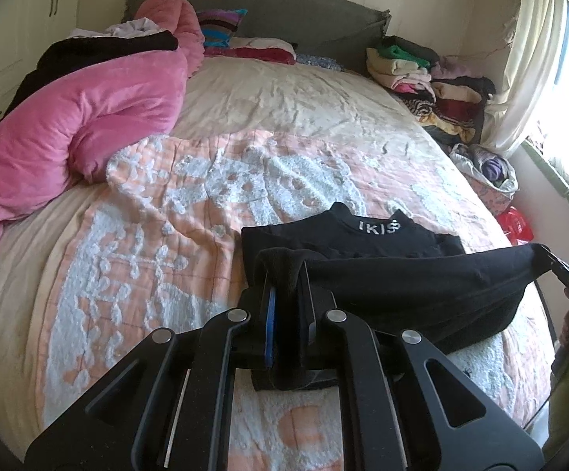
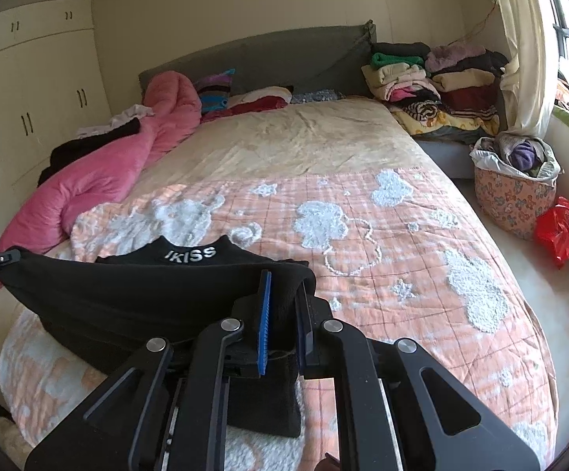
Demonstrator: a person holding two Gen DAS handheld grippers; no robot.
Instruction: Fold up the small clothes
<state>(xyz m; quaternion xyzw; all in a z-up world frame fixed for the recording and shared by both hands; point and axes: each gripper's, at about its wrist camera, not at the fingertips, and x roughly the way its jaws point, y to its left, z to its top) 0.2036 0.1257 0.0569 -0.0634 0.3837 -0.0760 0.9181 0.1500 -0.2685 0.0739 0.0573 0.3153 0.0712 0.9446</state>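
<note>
Peach and white bedspread (image 2: 363, 235) covers a wide bed, and a black top (image 2: 190, 274) lies near its front edge, printed collar pointing toward the headboard. Left gripper (image 1: 288, 306) and right gripper (image 2: 284, 314) are each clamped tight on a corner of its lifted lower hem, stretched between them. A neat fold likely needs both corners carried level toward the collar, hem taut.

— Where is there room to pass?
— Over the middle of the bed (image 2: 323, 145); the cover lies flat and bare there.
— And the sides?
— A pink duvet (image 1: 68, 117) heaps along the left edge. Stacked clothes (image 2: 433, 82) crowd the far right corner, with a basket (image 2: 516, 192) beside the bed.
</note>
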